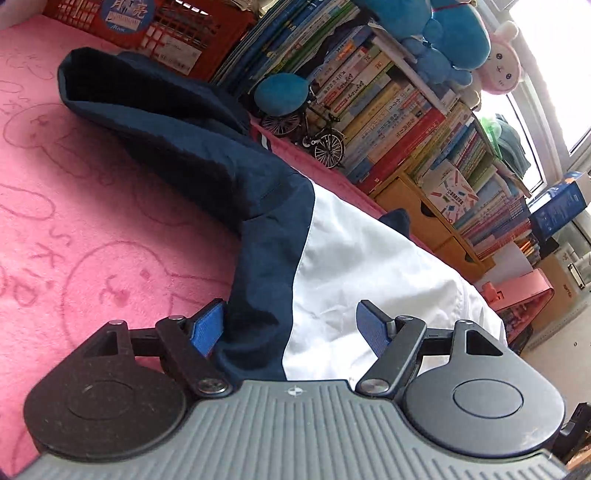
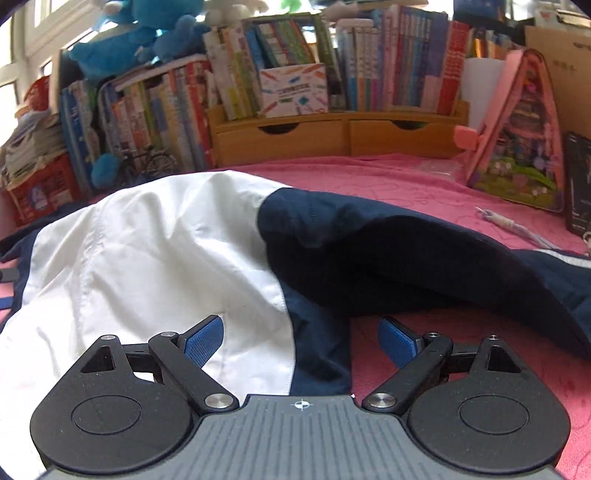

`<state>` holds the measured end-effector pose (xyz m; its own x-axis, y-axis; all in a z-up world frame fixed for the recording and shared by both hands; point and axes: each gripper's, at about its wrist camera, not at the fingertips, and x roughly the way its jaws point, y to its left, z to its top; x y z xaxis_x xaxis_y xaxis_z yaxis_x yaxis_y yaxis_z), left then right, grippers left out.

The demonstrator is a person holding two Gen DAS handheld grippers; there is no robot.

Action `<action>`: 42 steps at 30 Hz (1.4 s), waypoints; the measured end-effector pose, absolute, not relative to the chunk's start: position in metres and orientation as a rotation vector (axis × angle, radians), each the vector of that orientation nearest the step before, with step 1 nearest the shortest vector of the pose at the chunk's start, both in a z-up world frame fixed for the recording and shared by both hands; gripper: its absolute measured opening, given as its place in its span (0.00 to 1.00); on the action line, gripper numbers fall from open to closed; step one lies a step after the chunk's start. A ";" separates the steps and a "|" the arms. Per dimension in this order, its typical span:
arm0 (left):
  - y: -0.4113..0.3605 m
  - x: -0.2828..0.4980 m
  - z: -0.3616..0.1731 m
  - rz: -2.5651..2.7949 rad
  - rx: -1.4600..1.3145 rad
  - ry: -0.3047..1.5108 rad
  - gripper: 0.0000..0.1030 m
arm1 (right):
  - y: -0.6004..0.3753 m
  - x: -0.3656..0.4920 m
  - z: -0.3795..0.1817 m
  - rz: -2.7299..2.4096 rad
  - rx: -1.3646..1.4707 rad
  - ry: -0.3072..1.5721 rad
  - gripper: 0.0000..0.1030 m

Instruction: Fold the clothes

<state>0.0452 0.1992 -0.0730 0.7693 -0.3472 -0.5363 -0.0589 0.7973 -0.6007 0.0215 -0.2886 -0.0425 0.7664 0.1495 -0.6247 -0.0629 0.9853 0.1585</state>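
Left gripper [image 1: 290,325] and right gripper [image 2: 301,341] both gape, released, over the jacket [image 1: 258,229] apparently lying loose on the pink blanket [image 1: 92,221].

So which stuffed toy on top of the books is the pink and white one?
The bunny plush by the window; the big plush beside it is blue.

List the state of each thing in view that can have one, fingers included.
Left gripper: fingers open, fabric between them, not pinched.
Right gripper: fingers open, over the garment's edge, gripping nothing.
Navy and white garment: lying rumpled on the pink blanket, not folded flat.
Navy sleeve: stretched out across the blanket.
Wooden organiser drawers: shut.
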 end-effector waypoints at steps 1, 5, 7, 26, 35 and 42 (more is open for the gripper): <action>0.196 0.049 -0.074 -0.162 -0.635 0.681 0.69 | -0.292 0.026 -0.046 0.115 0.154 0.697 0.90; 0.186 0.049 -0.075 -0.143 -0.634 0.697 0.06 | -0.299 0.038 -0.057 0.190 0.240 0.765 0.35; 0.185 0.035 -0.065 -0.205 -0.612 0.661 0.06 | -0.301 0.028 -0.051 0.235 0.216 0.771 0.17; 0.044 0.013 -0.031 -0.498 -0.211 0.606 0.41 | -0.251 0.166 0.028 0.313 0.004 0.630 0.74; 0.058 0.025 -0.070 -0.547 -0.340 0.687 0.42 | -0.156 0.253 -0.040 0.478 -0.333 0.803 0.78; 0.077 0.030 -0.080 -0.596 -0.512 0.692 0.43 | -0.136 0.264 -0.055 0.579 -0.323 0.948 0.35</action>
<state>0.0300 0.0773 -0.0796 0.6202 -0.6541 -0.4330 0.3311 0.7187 -0.6114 0.2640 -0.1358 -0.0550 0.4489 0.3221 -0.8335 -0.5951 0.8036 -0.0100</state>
